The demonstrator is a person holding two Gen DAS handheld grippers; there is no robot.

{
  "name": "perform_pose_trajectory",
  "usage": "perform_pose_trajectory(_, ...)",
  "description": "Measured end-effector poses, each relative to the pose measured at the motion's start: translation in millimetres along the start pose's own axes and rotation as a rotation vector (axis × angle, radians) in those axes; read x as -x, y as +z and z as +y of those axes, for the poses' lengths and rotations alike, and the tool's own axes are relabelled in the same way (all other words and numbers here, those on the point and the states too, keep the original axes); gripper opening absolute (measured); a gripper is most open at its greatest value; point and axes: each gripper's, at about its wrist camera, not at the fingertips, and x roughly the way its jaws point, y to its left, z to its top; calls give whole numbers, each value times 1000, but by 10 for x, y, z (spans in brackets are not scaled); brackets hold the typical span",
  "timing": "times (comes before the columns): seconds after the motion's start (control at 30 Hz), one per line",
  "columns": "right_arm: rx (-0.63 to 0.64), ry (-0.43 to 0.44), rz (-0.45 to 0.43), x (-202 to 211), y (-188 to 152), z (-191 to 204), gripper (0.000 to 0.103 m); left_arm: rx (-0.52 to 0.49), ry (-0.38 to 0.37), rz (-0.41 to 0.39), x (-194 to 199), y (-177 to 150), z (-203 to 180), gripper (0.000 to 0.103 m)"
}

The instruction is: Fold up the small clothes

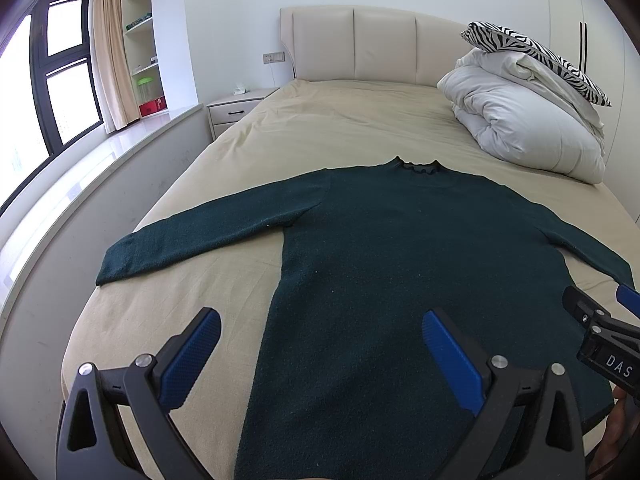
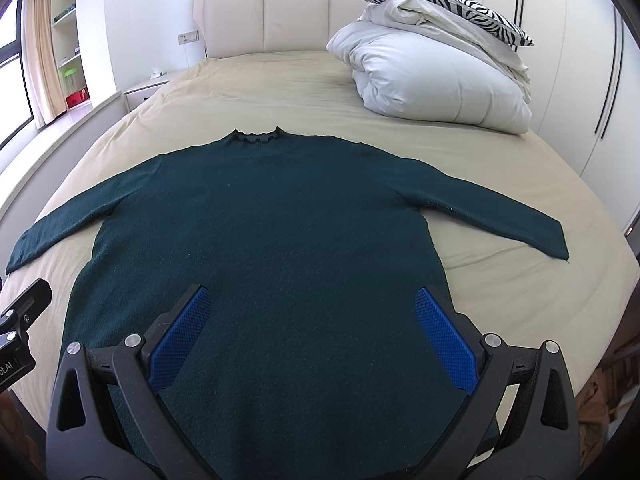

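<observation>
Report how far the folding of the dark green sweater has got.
Done: the dark green knit sweater lies spread flat on the beige bed sheet, both sleeves out. In hand: nothing; the left tongs and right tongs hover open over its hem. Left: every fold, sleeves and body.

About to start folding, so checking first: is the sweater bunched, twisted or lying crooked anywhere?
Nothing stands out. The dark green sweater lies flat on the bed, both sleeves spread outward, collar toward the headboard.
</observation>
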Motion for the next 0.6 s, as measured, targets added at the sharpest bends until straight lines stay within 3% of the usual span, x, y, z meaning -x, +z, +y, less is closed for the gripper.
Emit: perform_pose_trajectory(0.6, 0, 6, 6, -9, -46, 50, 103, 1, 0, -1, 1, -5, -9, 103)
